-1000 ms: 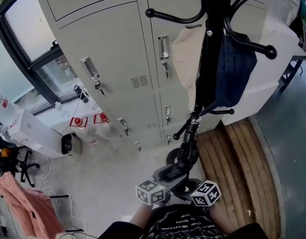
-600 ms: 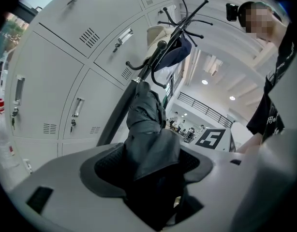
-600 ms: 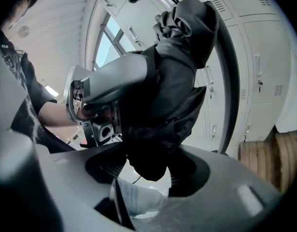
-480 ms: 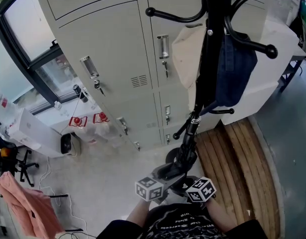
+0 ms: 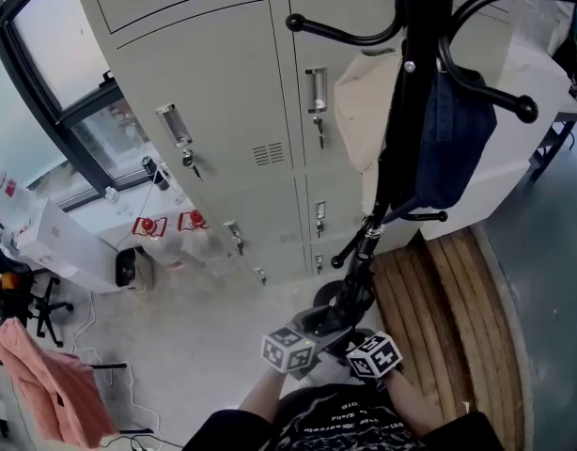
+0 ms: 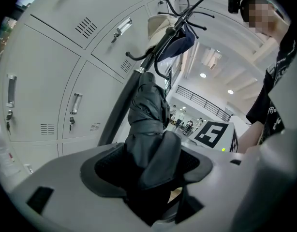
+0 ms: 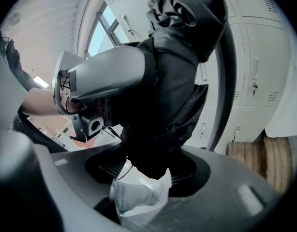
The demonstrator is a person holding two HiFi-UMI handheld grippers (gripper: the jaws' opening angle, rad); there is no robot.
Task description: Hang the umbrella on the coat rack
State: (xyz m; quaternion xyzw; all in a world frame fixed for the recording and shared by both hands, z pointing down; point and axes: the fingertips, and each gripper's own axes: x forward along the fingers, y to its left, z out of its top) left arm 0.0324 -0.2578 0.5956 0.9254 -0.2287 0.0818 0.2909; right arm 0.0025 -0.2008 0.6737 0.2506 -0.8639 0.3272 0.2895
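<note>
- Head view: the umbrella (image 5: 354, 280) is folded, off the floor and slanting up along the foot of the rack (image 5: 411, 101), its tip close to the silver collar on the pole.
- The left gripper (image 5: 319, 325) and right gripper (image 5: 350, 338) sit side by side low on the bundle, well below every hook.
- A navy bag (image 5: 458, 139) and a beige bag (image 5: 364, 111) already hang up there. The upper hook (image 5: 317, 34) on the locker side looks free, so I'd aim for that one.
- Left gripper view: the left gripper (image 6: 147, 164) is clamped on the umbrella (image 6: 148, 110), with black cloth filling the gap between the pads. The rack's crown (image 6: 187, 8) is far above along the line of the jaws.
- So it's a long lift. Raise both hands together and keep the bundle parallel to the pole so it doesn't knock it.
- Right gripper view: the right gripper (image 7: 143, 170) stands wide but is closed on the umbrella's (image 7: 172, 81) thick lower end, with a white tag (image 7: 139, 197) poking out below the pads.
- I can't make out a strap or a crook handle in any view, so find the hanging loop before reaching for the hook.
- Let go with one gripper only once the hook carries the weight, then free the other.
</note>
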